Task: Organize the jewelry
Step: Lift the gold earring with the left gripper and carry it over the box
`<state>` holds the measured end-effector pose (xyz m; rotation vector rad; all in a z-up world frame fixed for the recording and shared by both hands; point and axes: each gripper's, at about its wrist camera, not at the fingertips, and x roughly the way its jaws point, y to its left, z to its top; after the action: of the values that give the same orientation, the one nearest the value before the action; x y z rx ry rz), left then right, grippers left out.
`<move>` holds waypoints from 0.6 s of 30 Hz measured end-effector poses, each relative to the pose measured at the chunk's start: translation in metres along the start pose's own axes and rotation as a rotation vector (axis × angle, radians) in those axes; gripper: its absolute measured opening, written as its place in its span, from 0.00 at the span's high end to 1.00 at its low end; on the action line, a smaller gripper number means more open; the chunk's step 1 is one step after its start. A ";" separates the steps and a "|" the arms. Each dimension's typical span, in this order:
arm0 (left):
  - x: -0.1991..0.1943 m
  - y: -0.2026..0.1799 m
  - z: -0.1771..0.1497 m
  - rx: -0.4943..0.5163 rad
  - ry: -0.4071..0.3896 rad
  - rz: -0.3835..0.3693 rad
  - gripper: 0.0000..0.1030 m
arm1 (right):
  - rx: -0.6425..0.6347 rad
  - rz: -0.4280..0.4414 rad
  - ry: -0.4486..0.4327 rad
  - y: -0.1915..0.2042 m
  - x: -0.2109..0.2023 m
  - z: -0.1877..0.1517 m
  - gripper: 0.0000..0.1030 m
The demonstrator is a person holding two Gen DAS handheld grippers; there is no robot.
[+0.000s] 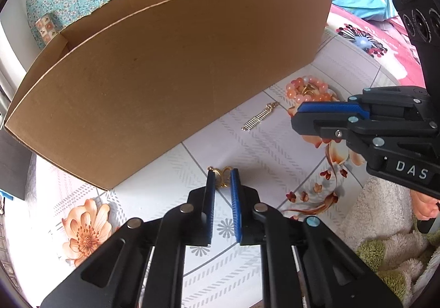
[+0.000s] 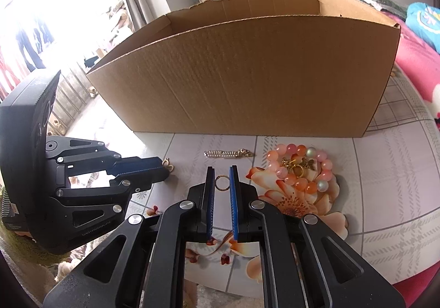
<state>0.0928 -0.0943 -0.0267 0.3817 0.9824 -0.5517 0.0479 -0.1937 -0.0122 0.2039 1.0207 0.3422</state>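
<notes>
Table with flower-print cloth [image 2: 385,170]; a large open cardboard box [image 2: 247,74] stands at the far side, its long wall facing the grippers. Likely the drop-off place for the jewelry, though its inside is hidden.

Left gripper [image 1: 222,178]: jaws nearly closed, a narrow gap left. A small gold piece [image 1: 222,177], loops and a clasp, sits right at the tips between the pads. Cannot tell whether the pads press it or only bracket it as it lies on the cloth. Pointed steeply down, which suits picking something flat and thin.

Right gripper [image 2: 222,178]: jaws equally narrow, a small gold ring [image 2: 220,182] between the tips. It spans the gap and appears pinched at its edges, so judged held.

Remaining jewelry, near the box's wall on the right:
- pink and orange bead bracelet [image 2: 302,167] coiled on a printed flower, with gold charms [image 2: 298,166] inside the coil
- thin gold chain strip [image 2: 228,154] lying flat, just left of the beads

Judgement: early in the job, most pieces not yet sorted. Both tools work small items side by side; tiny pieces may slip from ribbed pads
</notes>
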 end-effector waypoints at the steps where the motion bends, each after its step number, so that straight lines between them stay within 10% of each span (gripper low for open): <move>1: 0.000 0.000 0.000 -0.001 0.001 -0.001 0.90 | 0.005 0.004 -0.005 -0.001 -0.003 -0.002 0.92; 18: -0.049 -0.003 0.005 -0.014 -0.112 -0.080 0.90 | 0.014 0.022 -0.105 -0.010 -0.053 -0.005 0.92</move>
<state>0.0729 -0.0860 0.0180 0.2963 0.8957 -0.6320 0.0202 -0.2231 0.0247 0.2436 0.9178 0.3409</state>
